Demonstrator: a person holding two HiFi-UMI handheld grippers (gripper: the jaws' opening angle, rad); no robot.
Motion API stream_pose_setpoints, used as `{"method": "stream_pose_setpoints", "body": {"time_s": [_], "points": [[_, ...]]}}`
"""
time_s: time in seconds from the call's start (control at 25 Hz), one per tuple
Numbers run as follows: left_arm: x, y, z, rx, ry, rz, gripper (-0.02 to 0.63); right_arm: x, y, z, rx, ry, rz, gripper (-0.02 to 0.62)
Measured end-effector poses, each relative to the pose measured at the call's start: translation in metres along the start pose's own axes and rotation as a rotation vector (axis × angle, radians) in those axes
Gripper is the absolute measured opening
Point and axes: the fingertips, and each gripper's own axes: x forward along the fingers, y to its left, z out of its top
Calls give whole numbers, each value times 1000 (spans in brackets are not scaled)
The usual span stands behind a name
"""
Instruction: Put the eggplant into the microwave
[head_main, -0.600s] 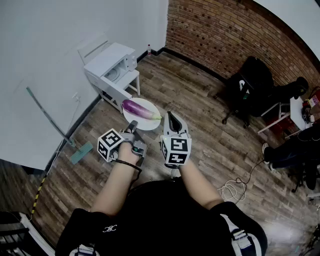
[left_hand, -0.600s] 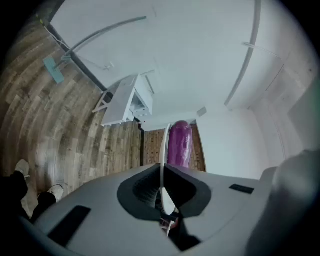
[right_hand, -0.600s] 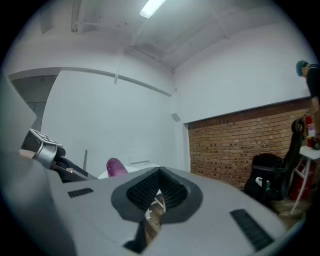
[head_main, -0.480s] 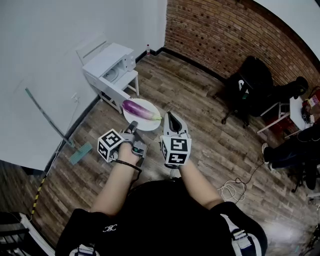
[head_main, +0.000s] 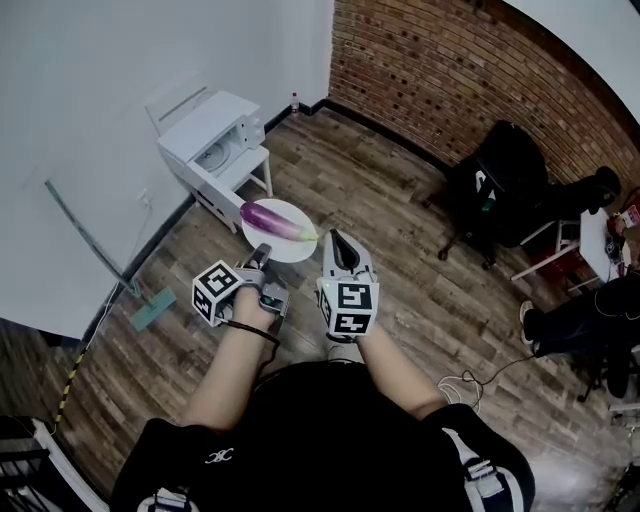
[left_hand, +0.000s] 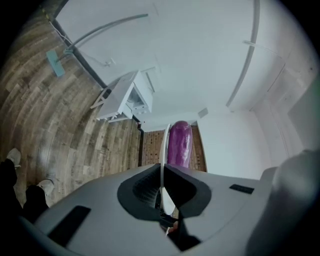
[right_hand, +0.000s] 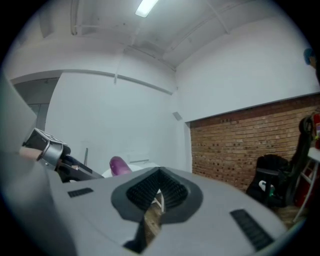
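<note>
A white-walled room with a brick wall at the far side and a wooden floor – the white microwave sits on a low stand against the wall. The eggplant lies on a white plate held up near it. The left gripper is clamped on the plate's near rim; the right gripper is just beside, jaws drawn together on nothing. The eggplant looks smooth, glossy and likely to roll – best gripped gently across its thick middle.
</note>
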Motion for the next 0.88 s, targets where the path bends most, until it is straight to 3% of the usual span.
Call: {"method": "stream_pose_setpoints", "body": {"time_s": [0.6,0.88], "points": [[85,-17,-48,-22,-81,31,17,34,-101,-6,-10,23,101,12],[124,-18,-40,-13,-80,48,17,66,-114,-13,-13,48,131,12]]}}
